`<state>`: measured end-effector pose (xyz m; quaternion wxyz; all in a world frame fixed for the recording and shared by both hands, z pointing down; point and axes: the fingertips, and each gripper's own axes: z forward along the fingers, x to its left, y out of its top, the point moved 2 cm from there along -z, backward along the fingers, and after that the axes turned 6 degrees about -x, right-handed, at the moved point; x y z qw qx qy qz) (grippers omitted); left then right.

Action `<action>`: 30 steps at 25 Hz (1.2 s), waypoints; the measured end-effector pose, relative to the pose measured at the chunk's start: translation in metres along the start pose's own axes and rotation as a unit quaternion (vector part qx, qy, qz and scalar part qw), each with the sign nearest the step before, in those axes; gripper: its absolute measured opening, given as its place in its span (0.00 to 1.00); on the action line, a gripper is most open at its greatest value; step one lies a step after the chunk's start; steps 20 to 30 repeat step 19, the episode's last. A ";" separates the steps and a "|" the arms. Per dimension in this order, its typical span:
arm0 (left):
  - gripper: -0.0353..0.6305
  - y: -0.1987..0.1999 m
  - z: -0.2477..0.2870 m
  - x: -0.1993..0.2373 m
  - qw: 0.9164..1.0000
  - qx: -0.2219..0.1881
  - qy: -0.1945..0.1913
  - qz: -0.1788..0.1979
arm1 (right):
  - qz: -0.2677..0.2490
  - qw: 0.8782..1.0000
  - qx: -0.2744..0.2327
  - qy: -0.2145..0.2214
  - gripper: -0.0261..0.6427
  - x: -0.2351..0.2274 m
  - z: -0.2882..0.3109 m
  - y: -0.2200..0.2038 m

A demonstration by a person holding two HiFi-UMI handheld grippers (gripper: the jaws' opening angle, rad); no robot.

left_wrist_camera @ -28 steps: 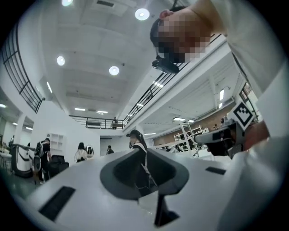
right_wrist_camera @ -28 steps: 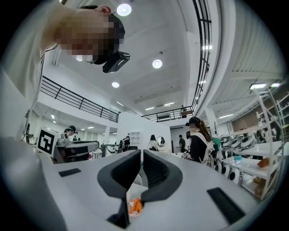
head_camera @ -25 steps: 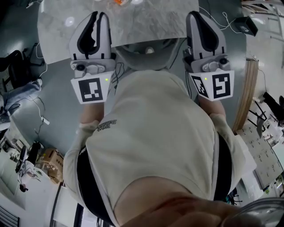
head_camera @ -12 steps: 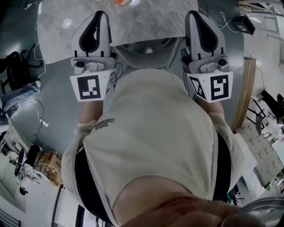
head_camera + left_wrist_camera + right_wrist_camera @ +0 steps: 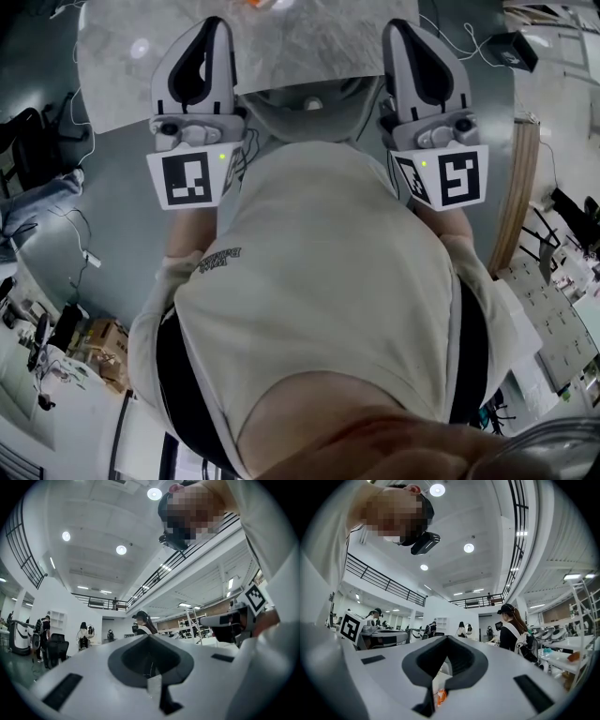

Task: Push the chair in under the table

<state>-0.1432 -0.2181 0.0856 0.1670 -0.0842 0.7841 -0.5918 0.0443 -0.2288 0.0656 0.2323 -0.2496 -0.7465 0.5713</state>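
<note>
Chair (image 5: pixel 309 112) edges further under table (image 5: pixel 309 47) as closed, empty left hand-held gripper (image 5: pixel 214 22) and right hand-held gripper (image 5: pixel 394 25) advance.

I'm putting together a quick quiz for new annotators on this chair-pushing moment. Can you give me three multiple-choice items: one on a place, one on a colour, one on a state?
1. In the head view, where is the chair relative to the left claw and the right claw?
A. Between them, at the table's near edge
B. Outside both, far left
C. On top of the table

2. What colour is the person's shirt?
A. Red
B. Cream
C. Black

3. How do the left claw's jaws stand?
A. Wide apart
B. Clamped on a cup
C. Together, nothing between

Answers:
1 A: the grey chair shows between the two claws, just below the table edge.
2 B: the shirt filling the head view is pale cream.
3 C: the left gripper view shows the tips meeting with nothing held.
</note>
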 end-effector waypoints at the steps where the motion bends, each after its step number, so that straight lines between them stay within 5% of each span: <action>1: 0.07 -0.001 0.000 0.000 1.000 0.002 0.000 0.001 | 0.001 1.000 0.001 0.001 0.05 0.000 0.000 -0.001; 30: 0.07 -0.003 -0.002 -0.002 1.000 0.016 0.005 -0.010 | 0.009 1.000 0.010 0.009 0.05 0.001 0.002 -0.007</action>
